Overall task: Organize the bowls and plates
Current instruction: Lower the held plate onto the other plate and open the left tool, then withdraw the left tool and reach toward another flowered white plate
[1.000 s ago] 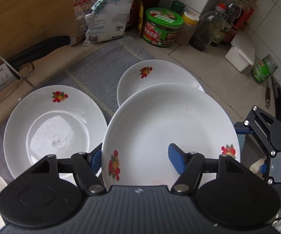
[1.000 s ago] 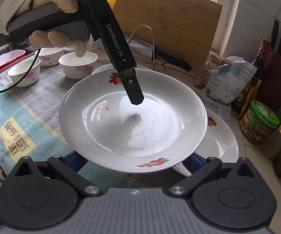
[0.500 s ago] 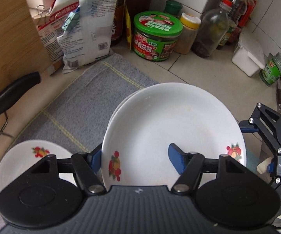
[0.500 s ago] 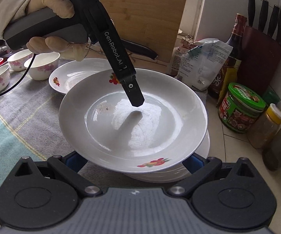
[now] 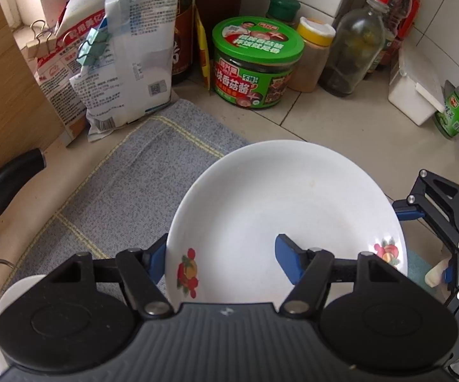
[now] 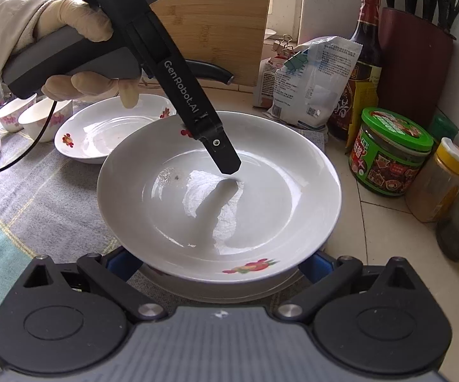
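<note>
A white plate (image 5: pixel 293 210) with fruit prints is held by its near rim in my left gripper (image 5: pixel 219 254). One blue pad sits inside the dish and the other outside, under the rim. In the right wrist view the upper finger (image 6: pixel 223 156) reaches into the plate (image 6: pixel 261 210). This plate hangs just over a second plate (image 6: pixel 223 289), of which only an edge shows. My right gripper (image 6: pixel 216 261) stands wide open, with its tips hidden under the plate's near rim. A third plate (image 6: pixel 95 137) lies on the cloth to the left.
Behind the plates stand a green-lidded jar (image 5: pixel 256 63), a yellow-capped jar (image 6: pixel 439 184), bottles (image 5: pixel 353 47), clipped bags (image 5: pixel 127 54), a knife block (image 6: pixel 417 54) and a white box (image 5: pixel 413 92). A cutting board (image 6: pixel 216 16) and a knife handle (image 5: pixel 3 187) are at left. Flowered bowls (image 6: pixel 45 117) stand far left.
Both grippers carried the plate to the right along the counter and a little lower. It now covers the second plate, and the left plate has slid almost out of the left wrist view.
</note>
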`<state>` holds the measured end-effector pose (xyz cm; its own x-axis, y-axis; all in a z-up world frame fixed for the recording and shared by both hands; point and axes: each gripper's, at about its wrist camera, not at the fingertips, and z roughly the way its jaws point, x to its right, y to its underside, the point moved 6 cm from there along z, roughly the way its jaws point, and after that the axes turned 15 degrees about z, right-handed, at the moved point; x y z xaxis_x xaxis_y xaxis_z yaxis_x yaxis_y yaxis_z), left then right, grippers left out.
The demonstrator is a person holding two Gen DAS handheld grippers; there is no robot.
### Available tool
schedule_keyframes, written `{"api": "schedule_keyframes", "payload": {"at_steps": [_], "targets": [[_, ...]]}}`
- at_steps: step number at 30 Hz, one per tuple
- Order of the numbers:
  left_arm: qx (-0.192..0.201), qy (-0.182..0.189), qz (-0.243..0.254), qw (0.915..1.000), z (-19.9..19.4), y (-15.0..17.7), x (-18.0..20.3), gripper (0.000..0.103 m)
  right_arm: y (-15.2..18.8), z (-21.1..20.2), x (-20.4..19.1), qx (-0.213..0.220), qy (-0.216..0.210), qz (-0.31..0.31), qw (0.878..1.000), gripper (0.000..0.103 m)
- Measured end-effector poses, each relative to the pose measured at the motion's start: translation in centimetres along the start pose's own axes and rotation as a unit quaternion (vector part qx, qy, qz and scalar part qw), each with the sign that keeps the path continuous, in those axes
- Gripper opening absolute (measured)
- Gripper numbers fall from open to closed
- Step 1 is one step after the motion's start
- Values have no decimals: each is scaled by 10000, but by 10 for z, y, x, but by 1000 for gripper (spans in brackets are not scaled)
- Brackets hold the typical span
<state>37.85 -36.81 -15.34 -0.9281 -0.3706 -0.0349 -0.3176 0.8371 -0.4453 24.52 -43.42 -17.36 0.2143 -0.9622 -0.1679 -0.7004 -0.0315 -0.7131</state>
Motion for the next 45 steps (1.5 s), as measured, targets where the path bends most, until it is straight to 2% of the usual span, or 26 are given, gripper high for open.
{"api": "schedule_keyframes", "payload": {"at_steps": [3,11,15,18,30,34,39,45], "targets": [[-60,-73,117,9999,3,1,2,69,-1,2,1,-35,-26,-9,10000,103],[-142,-79,42,9999,9,0,-3,71,-3,4,1,-158,2,1,9999,103],[-268,-279,235,9990,14,1,0,72,-4,3,1,-242,-10,17,9997,103],[-255,-239,188,9992,14,1,-2,72,-3,2,1,-243,-7,19,9997,103],[-314,-339,579,9973,18,-1,10,75,7,-8,1,-353,99,-41,9993,103],[-237,-455,582,9970,12,-3,9,78,16,-9,10,-430,184,127,9988,103],[-33,-637,423,9971,-9,-2,7,84,14,-27,18,-194,212,338,9990,103],[633,-894,-97,9939,-56,1,9,92,3,-41,18,378,519,435,9970,103]]}}
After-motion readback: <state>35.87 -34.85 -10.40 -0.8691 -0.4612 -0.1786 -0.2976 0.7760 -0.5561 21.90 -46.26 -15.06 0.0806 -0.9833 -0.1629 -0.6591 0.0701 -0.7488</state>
